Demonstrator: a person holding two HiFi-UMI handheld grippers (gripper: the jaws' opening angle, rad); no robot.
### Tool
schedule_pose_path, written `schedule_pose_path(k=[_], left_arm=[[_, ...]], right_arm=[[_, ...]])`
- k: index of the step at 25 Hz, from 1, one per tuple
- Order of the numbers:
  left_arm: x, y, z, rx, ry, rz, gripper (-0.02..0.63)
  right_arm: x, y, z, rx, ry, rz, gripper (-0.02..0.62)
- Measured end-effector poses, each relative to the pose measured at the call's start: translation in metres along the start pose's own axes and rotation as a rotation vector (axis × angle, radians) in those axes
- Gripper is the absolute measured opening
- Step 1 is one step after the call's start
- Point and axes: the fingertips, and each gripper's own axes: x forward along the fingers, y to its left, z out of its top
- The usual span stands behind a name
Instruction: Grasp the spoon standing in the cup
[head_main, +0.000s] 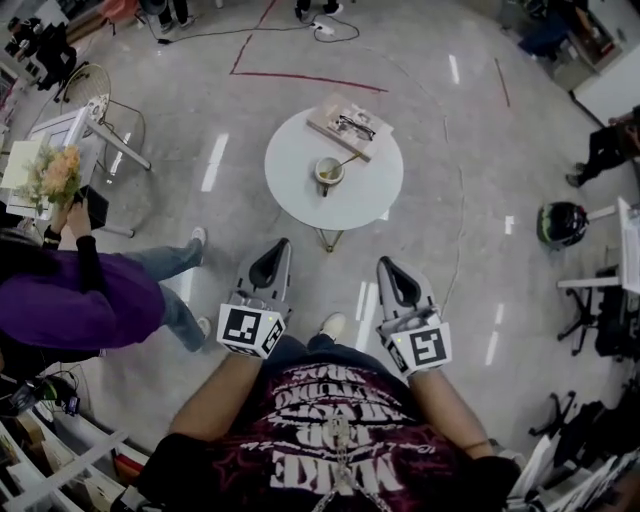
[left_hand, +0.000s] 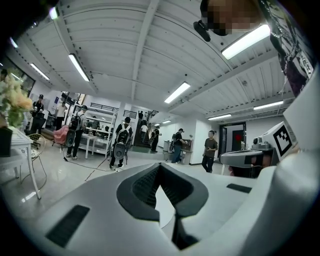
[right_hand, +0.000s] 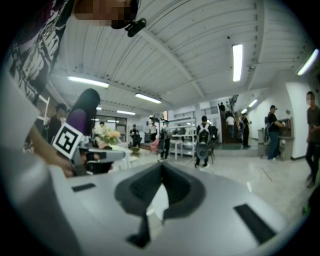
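Note:
A small cup (head_main: 329, 171) stands near the middle of a round white table (head_main: 295, 190) ahead of me on the floor. A spoon (head_main: 347, 161) leans out of the cup toward the upper right. Both grippers are held close to my body, well short of the table and pointing toward it. The left gripper (head_main: 281, 245) (left_hand: 160, 165) has its jaws together at the tips with nothing between them. The right gripper (head_main: 386, 263) (right_hand: 162, 164) is also shut and empty. Neither gripper view shows the cup or the spoon, only the room.
A book (head_main: 335, 112) with a pair of glasses (head_main: 356, 125) on it lies at the table's far edge. A person in purple (head_main: 80, 300) stands at the left beside a white stand with flowers (head_main: 55, 172). A helmet (head_main: 562, 222) lies at the right. Red tape lines (head_main: 300, 77) mark the floor beyond the table.

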Motion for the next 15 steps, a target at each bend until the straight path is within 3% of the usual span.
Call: schedule_pose_path(k=[7, 15], left_arm=[[0.007, -0.013, 0.01, 0.023, -0.006, 0.004, 0.025], [0.01, 0.003, 0.011, 0.026, -0.005, 0.022, 0.025]], right_arm=[[-0.003, -0.01, 0.008, -0.004, -0.013, 0.022, 0.026], [0.008, -0.015, 0.01, 0.006, -0.03, 0.018, 0.026]])
